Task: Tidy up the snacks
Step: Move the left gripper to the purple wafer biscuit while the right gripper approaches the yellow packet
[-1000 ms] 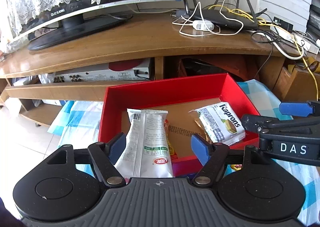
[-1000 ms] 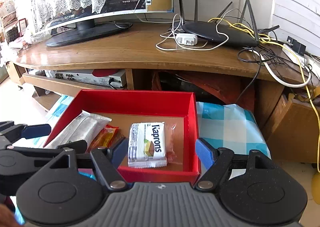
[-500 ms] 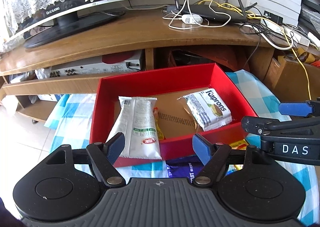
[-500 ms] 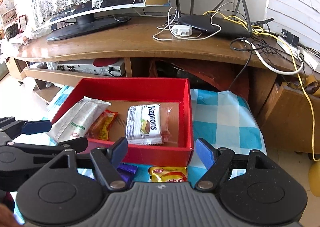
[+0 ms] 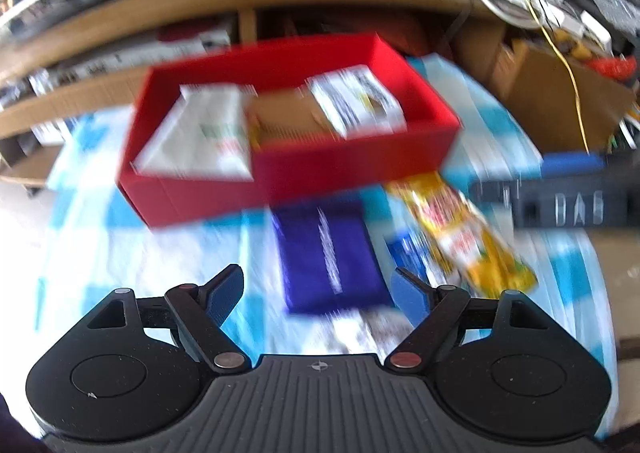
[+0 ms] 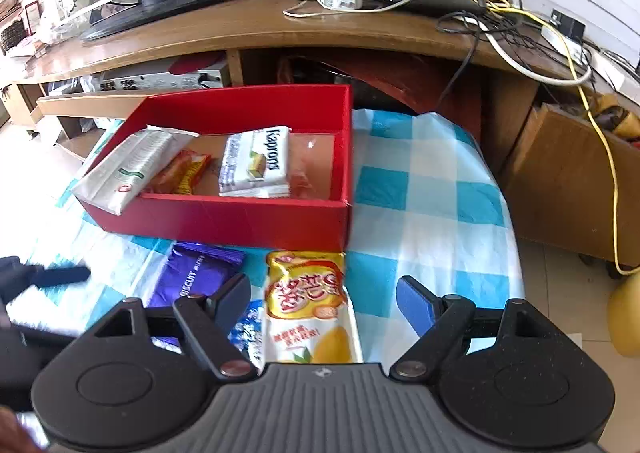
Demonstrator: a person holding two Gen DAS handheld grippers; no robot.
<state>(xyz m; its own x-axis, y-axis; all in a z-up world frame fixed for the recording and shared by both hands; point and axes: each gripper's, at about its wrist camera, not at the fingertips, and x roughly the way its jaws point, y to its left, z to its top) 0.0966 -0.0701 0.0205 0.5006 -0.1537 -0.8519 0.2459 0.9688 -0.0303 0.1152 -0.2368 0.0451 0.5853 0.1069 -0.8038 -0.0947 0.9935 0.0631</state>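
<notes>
Both tongs spread, empty: left tongs (image 5: 318,291), right tongs (image 6: 324,303); purple biscuit pack (image 6: 192,277) on worktop light, crinkly, slippery; pinch across flat middle, gently

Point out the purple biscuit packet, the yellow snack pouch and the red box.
purple biscuit packet (image 6: 196,277), right wrist view, on its printed front.
yellow snack pouch (image 6: 306,301), right wrist view, on the red label in its middle.
red box (image 6: 248,219), right wrist view, on its near outer wall.
</notes>
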